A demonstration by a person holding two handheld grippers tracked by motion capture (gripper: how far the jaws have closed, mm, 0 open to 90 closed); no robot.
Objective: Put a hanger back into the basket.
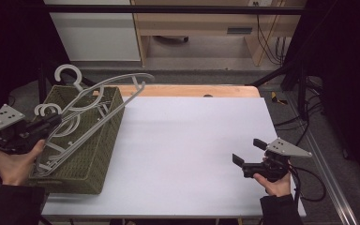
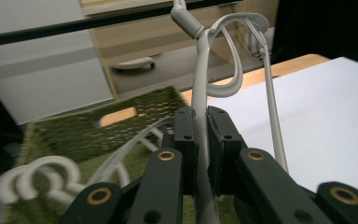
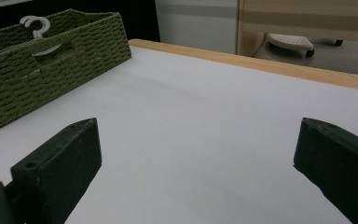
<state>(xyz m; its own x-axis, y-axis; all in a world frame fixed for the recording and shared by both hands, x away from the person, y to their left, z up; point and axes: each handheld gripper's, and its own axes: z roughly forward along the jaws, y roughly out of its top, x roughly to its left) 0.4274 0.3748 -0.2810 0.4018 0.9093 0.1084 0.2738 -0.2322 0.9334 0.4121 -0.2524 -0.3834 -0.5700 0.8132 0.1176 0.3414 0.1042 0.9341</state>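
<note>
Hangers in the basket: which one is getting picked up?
The hanger tilted up over the green basket, pinched in the left gripper. The other hangers lie flat inside, their hooks by the basket's rim.

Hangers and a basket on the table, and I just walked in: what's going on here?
A person works with two handheld grippers. The left gripper has its jaws shut on a grey plastic hanger, which is tilted up out of the green woven basket at the table's left edge. More hangers lie in the basket. The right gripper rests open over the bare white table.
</note>
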